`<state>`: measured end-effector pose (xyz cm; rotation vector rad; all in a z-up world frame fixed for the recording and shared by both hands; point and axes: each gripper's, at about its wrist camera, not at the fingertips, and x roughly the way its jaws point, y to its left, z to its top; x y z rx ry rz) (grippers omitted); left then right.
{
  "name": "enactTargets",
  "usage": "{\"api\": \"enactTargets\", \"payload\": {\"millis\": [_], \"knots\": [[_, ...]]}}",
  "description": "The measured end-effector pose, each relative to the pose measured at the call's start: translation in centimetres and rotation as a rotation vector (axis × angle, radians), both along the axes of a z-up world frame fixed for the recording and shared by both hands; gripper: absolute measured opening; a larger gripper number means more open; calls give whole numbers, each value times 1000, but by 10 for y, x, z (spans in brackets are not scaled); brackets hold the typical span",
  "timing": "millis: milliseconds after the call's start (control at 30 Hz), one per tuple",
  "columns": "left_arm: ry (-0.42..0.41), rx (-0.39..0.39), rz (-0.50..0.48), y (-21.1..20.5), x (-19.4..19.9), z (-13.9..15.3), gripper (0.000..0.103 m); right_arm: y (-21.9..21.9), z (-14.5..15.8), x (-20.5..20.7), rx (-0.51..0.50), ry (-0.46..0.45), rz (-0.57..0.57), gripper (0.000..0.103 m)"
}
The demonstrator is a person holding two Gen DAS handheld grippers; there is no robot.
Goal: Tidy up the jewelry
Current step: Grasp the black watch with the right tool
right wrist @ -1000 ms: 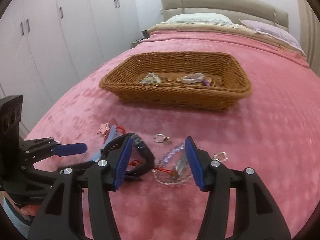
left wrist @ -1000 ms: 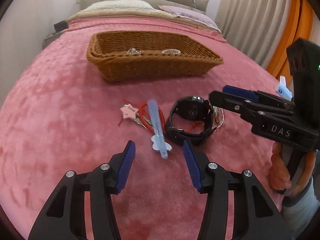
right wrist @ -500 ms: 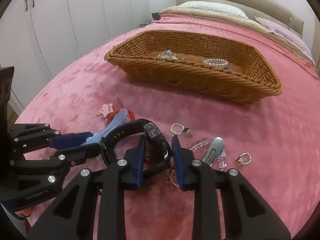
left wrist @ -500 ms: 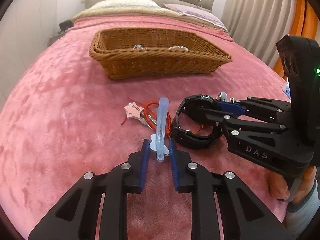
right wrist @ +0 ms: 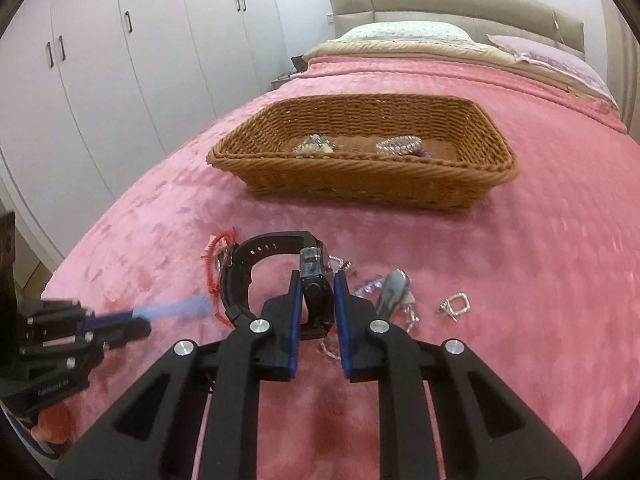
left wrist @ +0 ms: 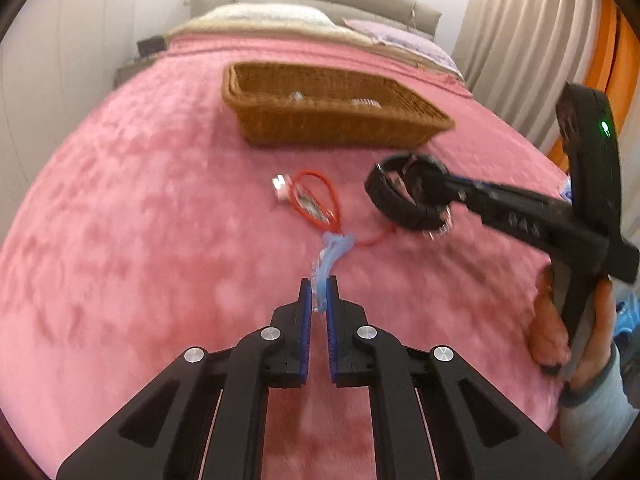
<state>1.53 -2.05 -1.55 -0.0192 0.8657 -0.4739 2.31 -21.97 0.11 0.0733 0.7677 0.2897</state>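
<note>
Gripping a pale blue translucent hair clip [left wrist: 332,258] at the bottom centre of the left wrist view, the left gripper [left wrist: 319,294] has its jaws pressed tight on the clip's near end, while a thin red cord bracelet [left wrist: 316,200] trails from the clip's far end across the pink plush bedspread [left wrist: 140,208]. In the right wrist view, the right gripper [right wrist: 317,292] sits at lower centre with its jaws clamped on the case of a black wristwatch [right wrist: 256,276], whose strap loops out to the left. Just right of the watch on the bedspread lie a grey metal hair clip [right wrist: 394,290] tangled with clear beads, and, a little further right, a small silver square earring [right wrist: 454,306]. Beyond these, in the middle of the frame, stands a brown woven wicker basket [right wrist: 360,182]; a small silvery ornament [right wrist: 316,146] and a clear beaded bracelet [right wrist: 400,144] rest on its floor. White wardrobe doors [right wrist: 140,60] fill the upper left.
</note>
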Motion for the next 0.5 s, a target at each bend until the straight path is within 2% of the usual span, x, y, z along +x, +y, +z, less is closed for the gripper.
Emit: {"api": "enactTargets", "payload": {"millis": [100,200,333,500], "knots": [[44,-8,-40,-3,-9,-4,6,-1,1,-5,11,-1,10,13],[50,-10,-90,-7,-20,-2,20,-2,0,-8,11,9,18,13],[-18,46,-34,-9,-19,7,41,-1,-4,-10,4,29,22,13],[0,79,-71,-28,2,4,42,3,-6,-12,-17,29,26,13]]}}
